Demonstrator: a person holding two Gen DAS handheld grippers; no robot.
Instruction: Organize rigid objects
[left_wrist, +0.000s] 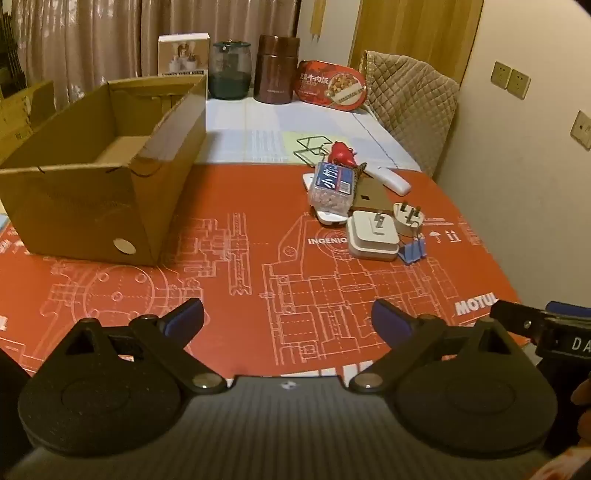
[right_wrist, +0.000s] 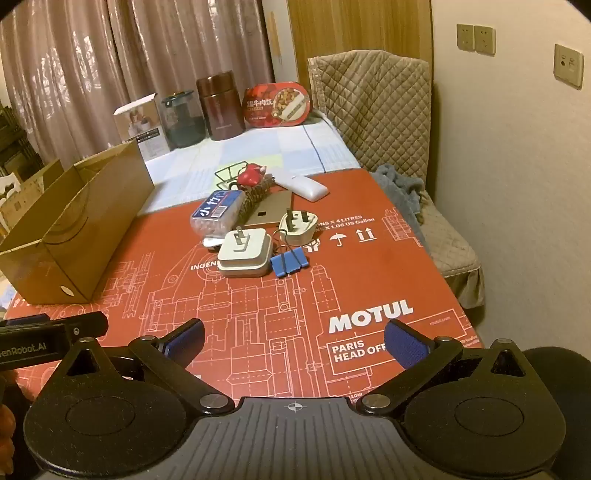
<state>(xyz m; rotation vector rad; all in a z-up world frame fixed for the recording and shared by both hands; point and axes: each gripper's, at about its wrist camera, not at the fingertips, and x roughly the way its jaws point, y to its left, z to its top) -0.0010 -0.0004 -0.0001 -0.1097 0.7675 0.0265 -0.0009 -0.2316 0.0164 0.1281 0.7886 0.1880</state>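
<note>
Right wrist view shows the right gripper (right_wrist: 293, 345) spread wide and empty, the white charger (right_wrist: 245, 254) at its 11 o'clock amid the clutter, long axis across, nearer this gripper than the equally spread left gripper (left_wrist: 287, 321).

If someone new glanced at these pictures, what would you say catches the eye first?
Probably the bright red mat with white machine drawings covering the near table. On it sits a tight cluster of small things: a white square charger, a blue binder clip and a clear plastic box with a blue label. To the left stands an open brown cardboard box, seemingly empty, while both tongs hover open in front.
</note>
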